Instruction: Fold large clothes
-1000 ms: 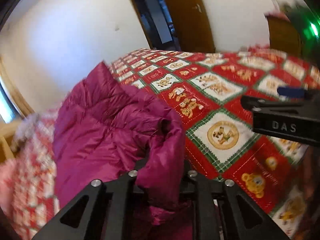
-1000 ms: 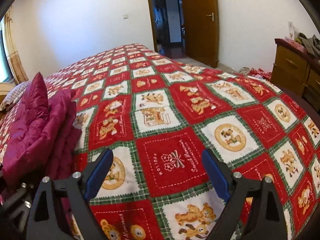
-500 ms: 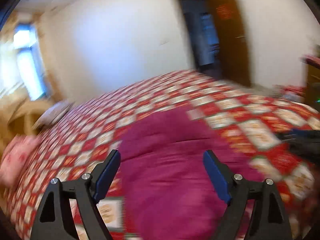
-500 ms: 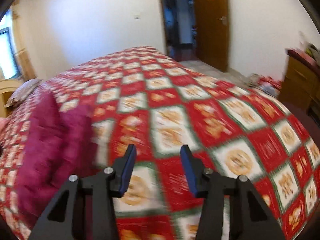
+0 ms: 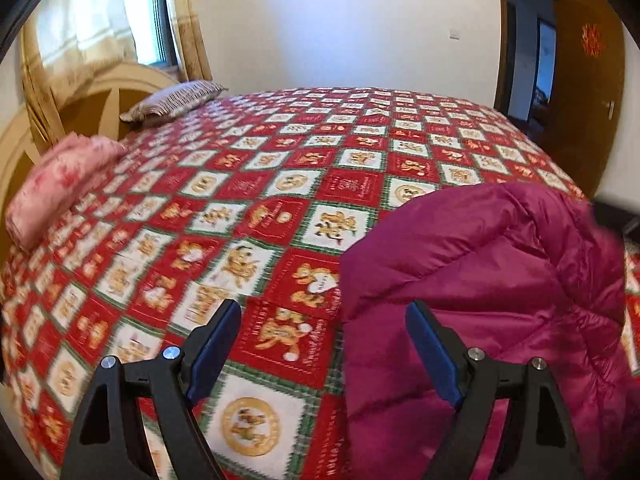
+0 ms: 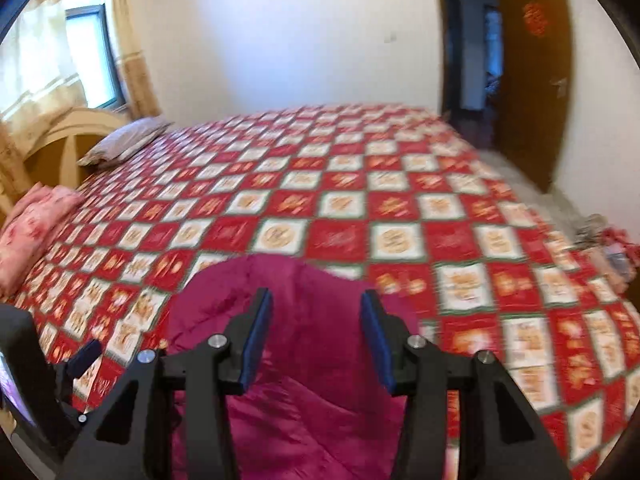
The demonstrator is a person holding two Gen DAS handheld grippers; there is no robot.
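A magenta quilted down jacket (image 5: 480, 280) lies bunched on the near part of a bed covered by a red and white patchwork bedspread with bear motifs (image 5: 300, 184). In the left wrist view the jacket sits to the right, under the right finger of the left hand-held gripper (image 5: 326, 344), whose left finger is over bare bedspread. In the right wrist view the jacket (image 6: 304, 360) lies directly below the right hand-held gripper (image 6: 316, 336). A pink fluffy pillow (image 5: 56, 184) rests at the bed's left edge, a striped grey pillow (image 5: 176, 100) behind it against the curved wooden headboard (image 5: 92, 100). A brown wooden door (image 5: 580, 92) stands open at the far right
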